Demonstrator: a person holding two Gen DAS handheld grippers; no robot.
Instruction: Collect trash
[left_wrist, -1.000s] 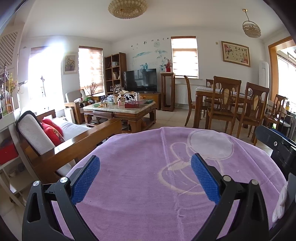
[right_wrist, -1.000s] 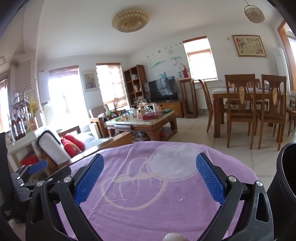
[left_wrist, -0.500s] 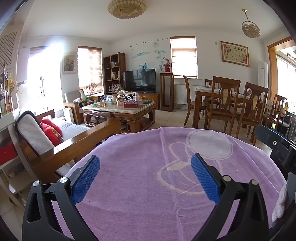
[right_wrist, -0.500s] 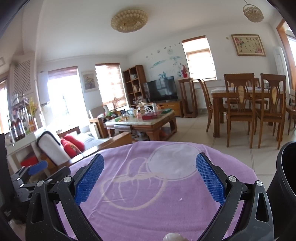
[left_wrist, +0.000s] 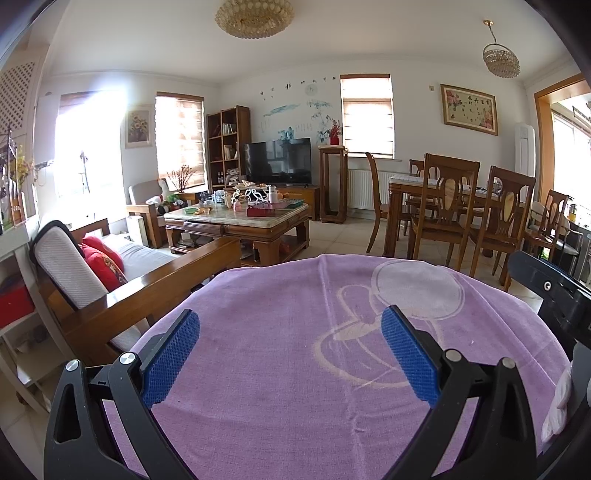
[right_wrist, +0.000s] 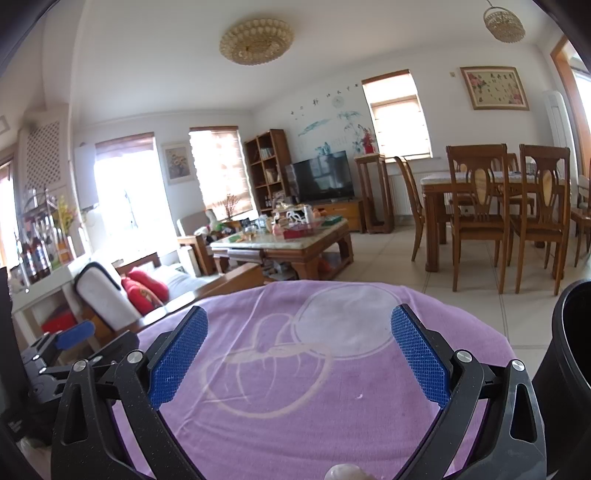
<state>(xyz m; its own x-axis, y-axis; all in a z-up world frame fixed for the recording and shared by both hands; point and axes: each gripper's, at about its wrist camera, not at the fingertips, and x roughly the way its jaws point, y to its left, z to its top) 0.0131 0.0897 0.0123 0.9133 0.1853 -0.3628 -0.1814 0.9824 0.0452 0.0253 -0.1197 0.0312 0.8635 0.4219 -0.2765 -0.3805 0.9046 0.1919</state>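
Note:
My left gripper (left_wrist: 291, 350) is open and empty above a purple cloth (left_wrist: 295, 369) with a pale cartoon outline. My right gripper (right_wrist: 299, 354) is open and empty over the same cloth (right_wrist: 295, 387). A black bin (right_wrist: 570, 369) stands at the right edge of the right wrist view. A small pale crumpled thing (right_wrist: 343, 472) peeks in at the bottom edge there. A white crumpled piece (left_wrist: 557, 406) lies at the cloth's right edge in the left wrist view, beside the right gripper's black body (left_wrist: 546, 291). The left gripper (right_wrist: 70, 343) shows at the left of the right wrist view.
A wooden sofa with red cushions (left_wrist: 103, 262) stands to the left of the cloth. Beyond are a cluttered coffee table (left_wrist: 240, 218), a TV (left_wrist: 277, 162), and a dining table with wooden chairs (left_wrist: 461, 206) on a tiled floor.

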